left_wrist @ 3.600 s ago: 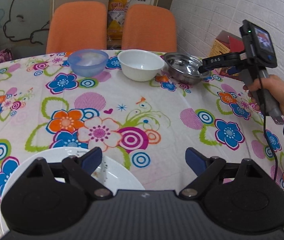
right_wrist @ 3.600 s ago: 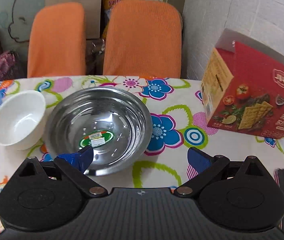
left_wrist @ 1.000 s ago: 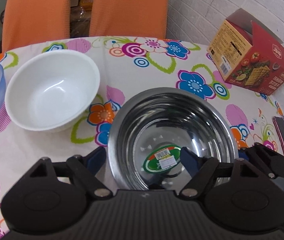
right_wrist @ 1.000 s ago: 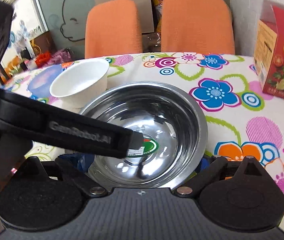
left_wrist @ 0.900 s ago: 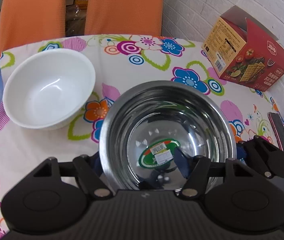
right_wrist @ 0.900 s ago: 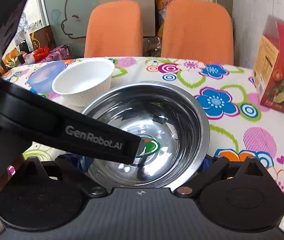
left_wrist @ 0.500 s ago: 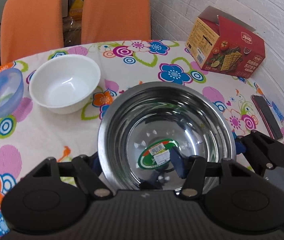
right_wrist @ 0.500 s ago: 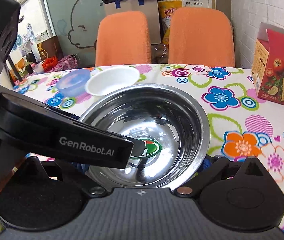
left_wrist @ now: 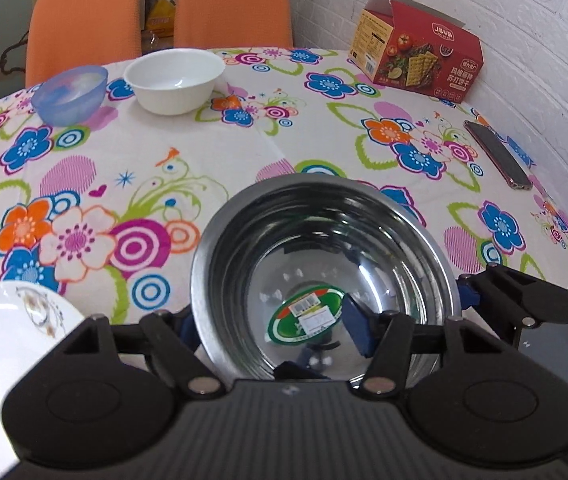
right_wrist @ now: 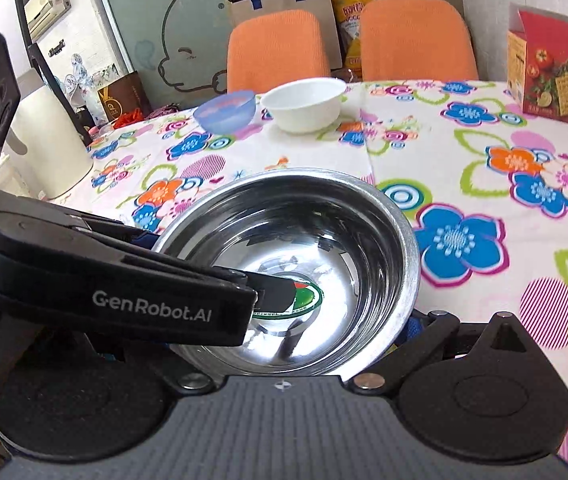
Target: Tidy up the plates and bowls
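A steel bowl (left_wrist: 324, 240) with a green sticker inside is held by both grippers over the flowered tablecloth. My left gripper (left_wrist: 272, 330) is shut on the bowl's left wall, one finger outside and one pad (left_wrist: 358, 332) inside. My right gripper (right_wrist: 284, 328) is shut on the same steel bowl (right_wrist: 324, 232), with its right finger (right_wrist: 410, 328) against the outer rim. Its left finger is hidden under the left gripper's arm (right_wrist: 144, 304). A white plate (left_wrist: 0, 340) lies at the near left. A white bowl (left_wrist: 176, 76) and a blue bowl (left_wrist: 70, 92) stand at the far side.
A red cracker box (left_wrist: 420, 60) and a phone (left_wrist: 498, 154) lie on the right of the table, near its edge. Two orange chairs (left_wrist: 84, 20) stand behind the table. A white appliance (right_wrist: 48, 148) stands at the table's left.
Both grippers have carried the steel bowl back from beside the white bowl to the near side of the table. The white plate has come into the left wrist view.
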